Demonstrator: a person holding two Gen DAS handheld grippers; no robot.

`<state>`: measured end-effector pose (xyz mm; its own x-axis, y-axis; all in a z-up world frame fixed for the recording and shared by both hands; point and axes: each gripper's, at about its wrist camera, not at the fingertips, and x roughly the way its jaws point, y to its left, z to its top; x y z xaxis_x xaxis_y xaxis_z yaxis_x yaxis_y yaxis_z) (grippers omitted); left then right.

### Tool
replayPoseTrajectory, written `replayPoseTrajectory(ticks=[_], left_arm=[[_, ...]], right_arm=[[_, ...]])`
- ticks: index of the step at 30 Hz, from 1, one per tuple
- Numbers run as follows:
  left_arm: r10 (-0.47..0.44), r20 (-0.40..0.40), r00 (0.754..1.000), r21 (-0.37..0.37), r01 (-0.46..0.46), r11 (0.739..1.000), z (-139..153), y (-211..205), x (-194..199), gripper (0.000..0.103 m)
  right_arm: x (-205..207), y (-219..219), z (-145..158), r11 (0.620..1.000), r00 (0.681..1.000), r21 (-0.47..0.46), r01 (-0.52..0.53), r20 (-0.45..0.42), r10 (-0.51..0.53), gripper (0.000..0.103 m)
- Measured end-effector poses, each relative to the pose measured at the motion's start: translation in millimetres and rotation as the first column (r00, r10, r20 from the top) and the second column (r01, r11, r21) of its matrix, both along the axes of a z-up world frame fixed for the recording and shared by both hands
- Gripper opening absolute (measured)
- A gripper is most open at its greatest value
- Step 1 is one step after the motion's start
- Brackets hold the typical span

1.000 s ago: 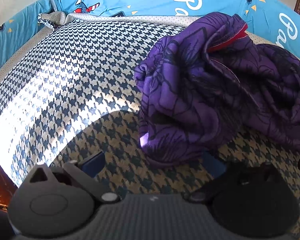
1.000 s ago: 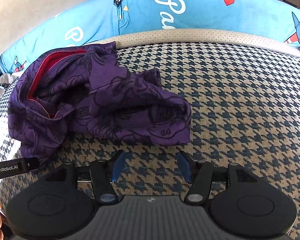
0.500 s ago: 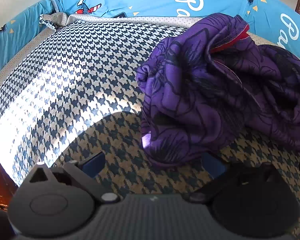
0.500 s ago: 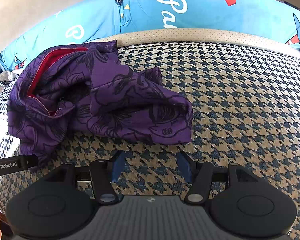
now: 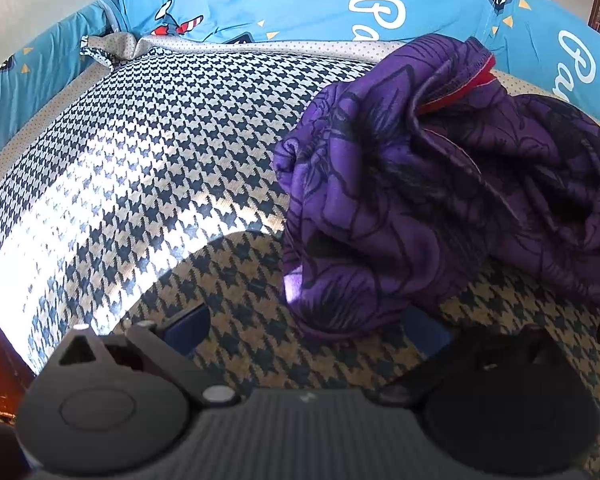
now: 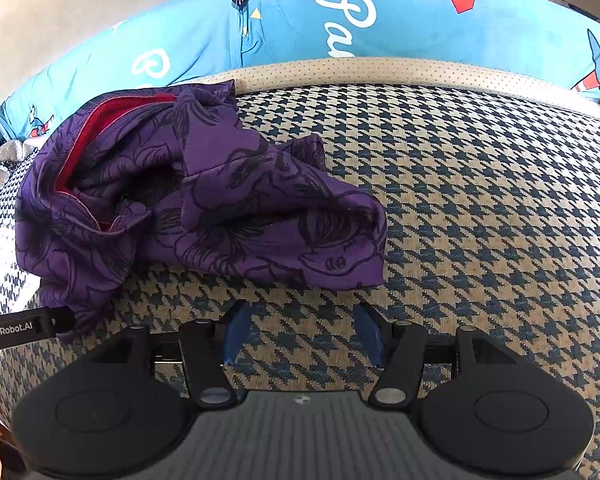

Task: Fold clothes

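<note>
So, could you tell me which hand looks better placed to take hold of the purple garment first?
Left, probably. The left tongs stand open with the purple garment hem already between their tips; the right tongs, also open, sit just short of it.

A bed with a navy-and-cream houndstooth woven cover (image 5: 148,184) fills the foreground, sunlight bleaching its left side. Behind lies a bright blue printed cotton sheet (image 6: 400,28), then a plain pale wall (image 6: 60,4).

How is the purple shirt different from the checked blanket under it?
The purple shirt is crumpled in a heap, while the checked blanket is spread flat. The shirt has dark flower outlines and a red lining; the blanket has a small navy and cream houndstooth check. The shirt covers only a patch; the blanket fills most of both views. Both are soft cloth.
</note>
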<state>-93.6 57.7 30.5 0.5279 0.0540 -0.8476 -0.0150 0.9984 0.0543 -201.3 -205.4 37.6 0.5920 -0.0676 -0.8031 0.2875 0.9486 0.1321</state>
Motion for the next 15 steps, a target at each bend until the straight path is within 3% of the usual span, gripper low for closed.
replayPoseTrajectory(ticks=[6, 9, 15], left_arm=[[-0.018, 0.068, 0.998, -0.056, 0.022, 0.998, 16.8, 1.5, 6.0, 0.103], [-0.029, 0.100, 0.995, -0.091, 0.038, 0.995, 27.0, 1.0, 12.4, 0.103], [-0.053, 0.140, 0.989, -0.087, 0.066, 0.994, 40.3, -6.7, 33.4, 0.103]], right_arm=[[0.2, 1.1, 4.1, 1.000, 0.999, 0.000, -0.006, 0.043, 0.006, 0.058], [0.7, 3.1, 8.8, 1.000, 0.997, 0.000, -0.021, 0.081, 0.021, 0.067], [3.9, 10.9, 19.9, 0.998, 0.982, -0.031, -0.060, 0.175, 0.065, 0.077]])
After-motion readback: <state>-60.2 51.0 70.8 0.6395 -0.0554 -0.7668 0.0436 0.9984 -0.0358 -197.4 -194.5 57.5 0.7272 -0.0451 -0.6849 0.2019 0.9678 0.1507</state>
